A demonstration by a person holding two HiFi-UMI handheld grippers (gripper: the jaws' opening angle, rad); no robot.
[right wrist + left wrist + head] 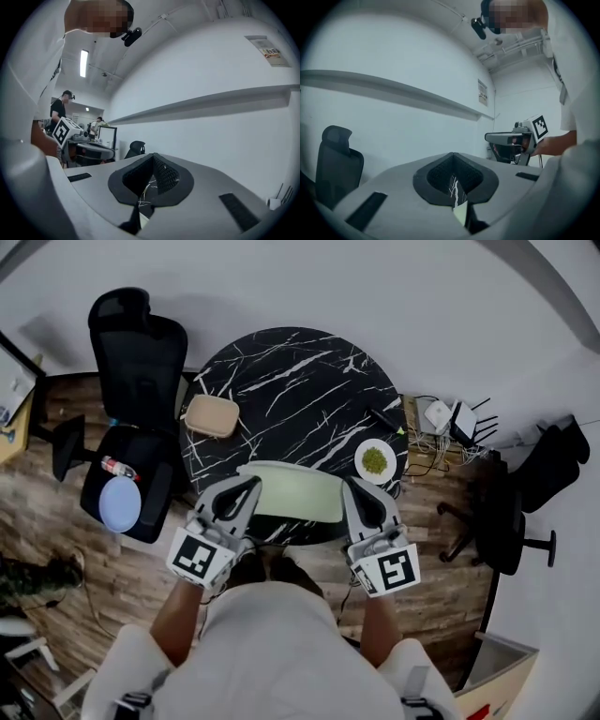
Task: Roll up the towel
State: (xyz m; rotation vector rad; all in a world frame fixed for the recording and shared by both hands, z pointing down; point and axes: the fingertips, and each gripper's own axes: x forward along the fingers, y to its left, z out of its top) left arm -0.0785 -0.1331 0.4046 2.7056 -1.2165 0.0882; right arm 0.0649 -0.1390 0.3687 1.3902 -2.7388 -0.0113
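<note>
A pale green towel [289, 493] lies flat on the round black marble table [291, 381], near its front edge. My left gripper [249, 486] is held up over the towel's left end and my right gripper [351, 486] over its right end. In the left gripper view the left gripper [454, 163] has its jaws together with nothing between them; a sliver of the towel [461, 213] shows below. The right gripper [153, 163] is shut and empty too. Both point roughly level toward the white wall.
On the table sit a tan lidded box [212, 415], a white plate of green food [376, 461] and a dark remote [382, 418]. A black office chair [136, 343] with a blue disc [120, 502] stands left; another chair [511, 512] and cables [450, 418] right.
</note>
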